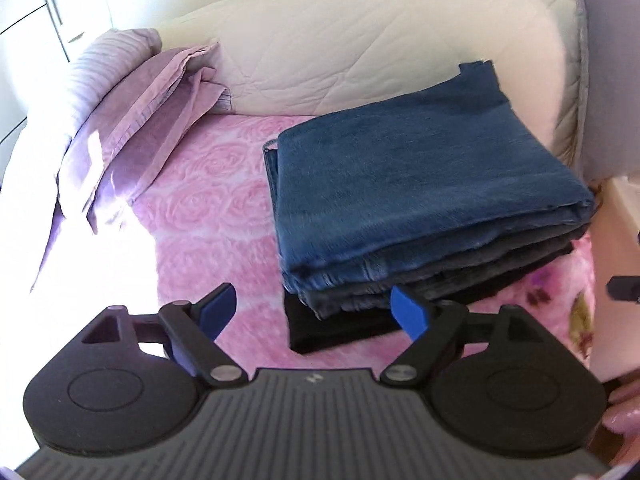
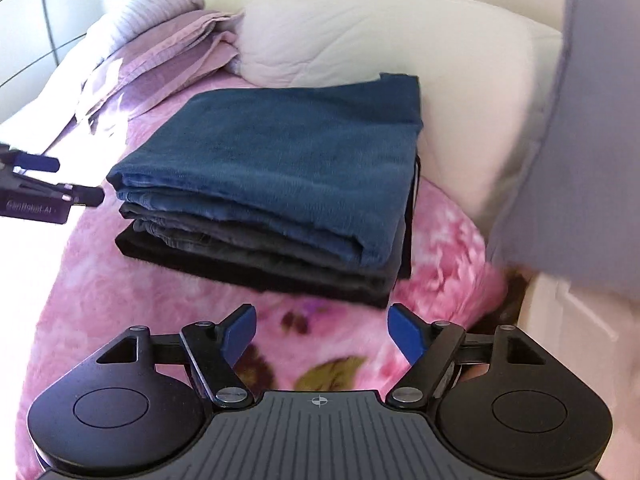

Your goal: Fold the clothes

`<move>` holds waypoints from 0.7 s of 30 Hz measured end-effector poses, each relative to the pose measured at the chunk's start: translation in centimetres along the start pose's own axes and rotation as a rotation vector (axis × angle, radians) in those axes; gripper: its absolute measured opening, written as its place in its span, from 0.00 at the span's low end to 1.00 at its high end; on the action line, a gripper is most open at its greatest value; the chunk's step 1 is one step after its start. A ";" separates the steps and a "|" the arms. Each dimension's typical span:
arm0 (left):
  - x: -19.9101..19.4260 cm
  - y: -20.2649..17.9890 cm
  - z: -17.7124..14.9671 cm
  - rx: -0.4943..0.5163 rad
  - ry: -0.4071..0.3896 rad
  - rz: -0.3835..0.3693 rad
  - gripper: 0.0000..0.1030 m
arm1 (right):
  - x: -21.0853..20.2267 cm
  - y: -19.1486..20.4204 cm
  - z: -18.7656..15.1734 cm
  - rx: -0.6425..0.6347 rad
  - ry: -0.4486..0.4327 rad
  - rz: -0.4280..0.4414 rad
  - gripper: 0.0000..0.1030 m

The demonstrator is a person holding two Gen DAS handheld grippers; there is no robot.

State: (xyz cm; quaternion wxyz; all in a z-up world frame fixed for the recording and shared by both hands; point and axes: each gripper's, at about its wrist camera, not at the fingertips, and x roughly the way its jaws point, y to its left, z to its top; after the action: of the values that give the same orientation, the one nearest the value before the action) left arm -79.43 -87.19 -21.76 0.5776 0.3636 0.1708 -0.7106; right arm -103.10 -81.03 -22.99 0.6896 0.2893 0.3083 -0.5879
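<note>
The folded clothes [image 1: 420, 216] make a neat stack of three pieces on the pink flowered bed cover [image 1: 208, 216]. On top lie blue jeans [image 2: 280, 168], folded flat into a rectangle. Under them is a grey denim piece [image 2: 240, 246], and at the bottom a black garment [image 2: 192, 258], whose edge sticks out a little at the front.
</note>
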 end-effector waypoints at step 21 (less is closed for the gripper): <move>-5.6 0.6 -7.2 -0.127 -0.040 -0.075 0.81 | -5.0 5.3 -3.4 0.153 -0.139 -0.114 0.76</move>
State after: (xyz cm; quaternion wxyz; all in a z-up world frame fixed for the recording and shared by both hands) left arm -76.14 -78.69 -22.55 0.5760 0.3052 0.2174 -0.7265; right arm -98.74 -74.56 -21.15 0.6508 0.2815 0.2299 -0.6666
